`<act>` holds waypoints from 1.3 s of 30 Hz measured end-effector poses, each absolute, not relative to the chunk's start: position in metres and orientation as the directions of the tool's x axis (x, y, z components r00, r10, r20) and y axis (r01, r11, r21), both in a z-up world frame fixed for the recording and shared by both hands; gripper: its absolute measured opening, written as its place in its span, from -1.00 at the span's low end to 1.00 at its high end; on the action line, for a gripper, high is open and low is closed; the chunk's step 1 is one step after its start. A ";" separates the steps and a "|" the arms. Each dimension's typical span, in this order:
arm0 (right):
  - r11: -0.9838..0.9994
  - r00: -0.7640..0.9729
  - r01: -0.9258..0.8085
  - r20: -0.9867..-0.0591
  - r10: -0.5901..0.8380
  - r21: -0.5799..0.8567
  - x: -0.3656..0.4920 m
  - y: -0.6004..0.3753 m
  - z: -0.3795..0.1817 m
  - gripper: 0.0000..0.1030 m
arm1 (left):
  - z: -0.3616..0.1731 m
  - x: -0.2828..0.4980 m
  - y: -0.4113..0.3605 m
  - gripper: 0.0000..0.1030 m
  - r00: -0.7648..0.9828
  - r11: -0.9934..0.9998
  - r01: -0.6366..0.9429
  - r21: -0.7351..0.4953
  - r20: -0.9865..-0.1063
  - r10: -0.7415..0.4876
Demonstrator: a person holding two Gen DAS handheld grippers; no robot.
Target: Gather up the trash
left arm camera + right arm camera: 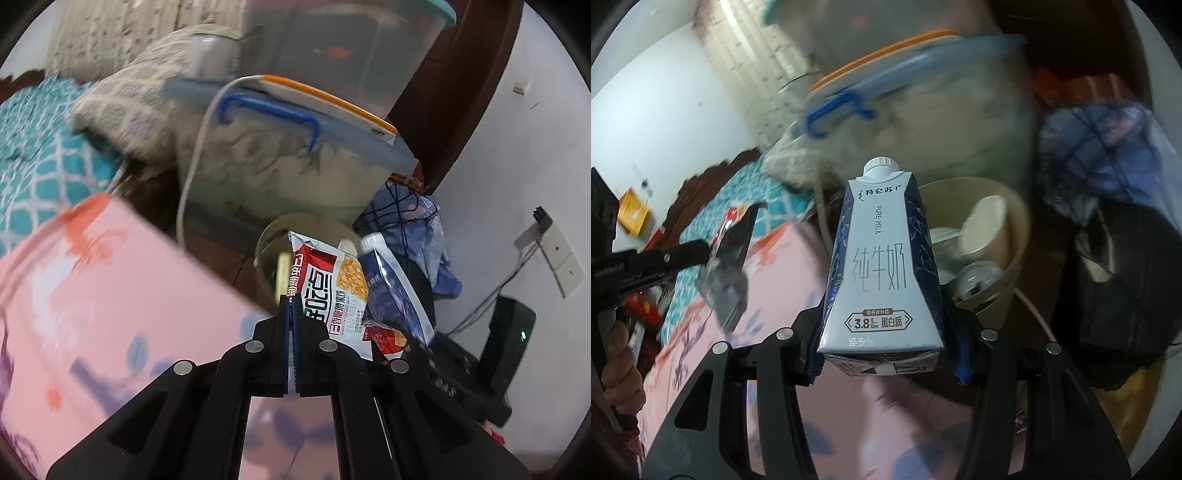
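My left gripper is shut on a red and white snack wrapper, held up in front of a round tan bin. In the right wrist view the left gripper shows at the left, with the wrapper hanging from it. My right gripper is shut on a blue and white milk carton, upright with its white cap on top, just left of the bin. The bin holds paper cups and cans. The carton also shows in the left wrist view.
A clear storage box with a blue handle stands behind the bin, with a white cable hanging down. A pink floral sheet lies below. A blue cloth, black bag and wall sockets are at the right.
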State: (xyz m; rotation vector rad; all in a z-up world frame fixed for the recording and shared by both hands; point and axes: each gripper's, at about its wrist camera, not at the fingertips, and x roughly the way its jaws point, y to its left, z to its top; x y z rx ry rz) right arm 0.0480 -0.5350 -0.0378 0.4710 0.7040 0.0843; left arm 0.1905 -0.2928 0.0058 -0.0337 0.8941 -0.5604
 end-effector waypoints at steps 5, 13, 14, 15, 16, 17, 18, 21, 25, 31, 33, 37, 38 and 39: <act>0.869 0.774 0.121 -0.593 0.220 0.480 0.065 -0.560 -0.045 0.06 | -0.005 0.232 -0.333 -0.97 0.476 0.859 0.460 -0.223 -0.755 -0.451; 0.853 0.772 0.124 -0.589 0.238 0.507 0.075 -0.568 -0.055 0.06 | -0.031 0.255 -0.358 -0.97 0.463 0.871 0.456 -0.183 -0.787 -0.408; 0.851 0.772 0.124 -0.588 0.240 0.510 0.075 -0.568 -0.056 0.06 | -0.034 0.256 -0.359 -0.97 0.468 0.876 0.452 -0.169 -0.791 -0.394; 0.849 0.773 0.124 -0.587 0.242 0.514 0.076 -0.568 -0.056 0.06 | -0.036 0.257 -0.360 -0.97 0.475 0.880 0.449 -0.154 -0.793 -0.381; 0.846 0.775 0.122 -0.583 0.246 0.519 0.075 -0.567 -0.056 0.06 | -0.036 0.257 -0.360 -0.97 0.482 0.883 0.446 -0.144 -0.793 -0.373; 0.844 0.776 0.119 -0.579 0.249 0.522 0.075 -0.567 -0.055 0.06 | -0.036 0.257 -0.359 -0.97 0.492 0.887 0.441 -0.134 -0.791 -0.364; 0.843 0.778 0.115 -0.575 0.253 0.526 0.074 -0.566 -0.054 0.06 | -0.036 0.256 -0.356 -0.97 0.502 0.892 0.434 -0.126 -0.788 -0.356; 0.840 0.786 0.091 -0.557 0.269 0.535 0.069 -0.559 -0.048 0.06 | -0.032 0.250 -0.346 -0.97 0.539 0.905 0.413 -0.106 -0.772 -0.336; 0.841 0.788 0.056 -0.541 0.294 0.538 0.062 -0.542 -0.040 0.06 | -0.025 0.232 -0.328 -0.97 0.580 0.919 0.384 -0.089 -0.751 -0.315; 0.837 0.783 -0.003 -0.519 0.342 0.547 0.044 -0.509 -0.029 0.06 | -0.009 0.190 -0.292 -0.97 0.657 0.946 0.319 -0.050 -0.708 -0.259; 0.838 0.778 -0.021 -0.517 0.356 0.545 0.040 -0.499 -0.027 0.06 | -0.003 0.176 -0.282 -0.97 0.680 0.951 0.306 -0.030 -0.692 -0.241; 0.841 0.759 -0.062 -0.521 0.390 0.538 0.032 -0.473 -0.024 0.06 | 0.006 0.148 -0.257 -0.97 0.722 0.963 0.271 0.007 -0.663 -0.199; 0.841 0.752 -0.075 -0.524 0.401 0.536 0.030 -0.465 -0.024 0.06 | 0.008 0.144 -0.251 -0.97 0.728 0.965 0.262 0.013 -0.659 -0.189; 0.843 0.743 -0.088 -0.528 0.410 0.531 0.028 -0.457 -0.024 0.06 | 0.010 0.137 -0.242 -0.97 0.739 0.969 0.245 0.025 -0.652 -0.170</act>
